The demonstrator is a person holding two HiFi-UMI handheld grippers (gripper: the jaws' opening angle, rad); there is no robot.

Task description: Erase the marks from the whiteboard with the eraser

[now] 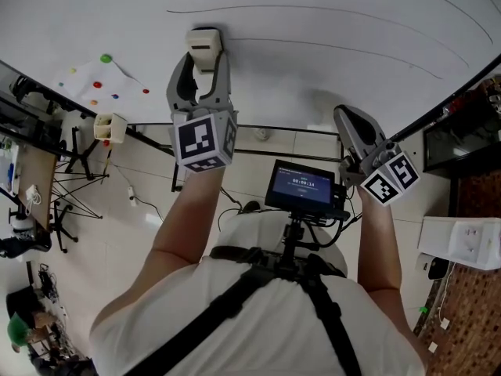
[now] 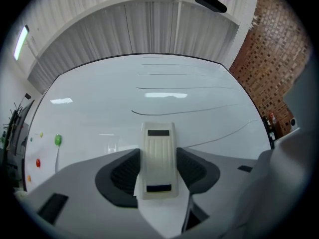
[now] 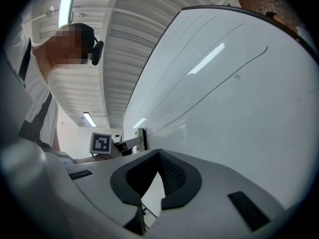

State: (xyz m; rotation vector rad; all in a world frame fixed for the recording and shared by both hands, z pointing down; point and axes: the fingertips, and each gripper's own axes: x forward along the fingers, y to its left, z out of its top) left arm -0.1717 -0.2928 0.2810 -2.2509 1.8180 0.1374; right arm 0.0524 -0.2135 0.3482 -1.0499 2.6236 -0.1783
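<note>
The whiteboard (image 1: 313, 30) (image 2: 99, 108) (image 3: 239, 113) carries several long thin curved black marks (image 1: 313, 9) (image 2: 174, 112) (image 3: 219, 86). My left gripper (image 1: 205, 70) (image 2: 159, 167) is shut on a cream eraser (image 1: 205, 48) (image 2: 159, 156). The eraser points at the board, just below the lowest marks on the left side. My right gripper (image 1: 351, 122) (image 3: 159, 159) hovers close to the board further right. Its jaws meet at the tips with nothing between them.
Coloured magnets (image 1: 106, 58) (image 2: 58, 140) dot the board's left end. A small holder (image 1: 109, 127) hangs at its edge, near stands and cables on the floor. A small screen (image 1: 301, 186) sits on the person's chest rig. A brick wall (image 2: 271, 59) stands to the right.
</note>
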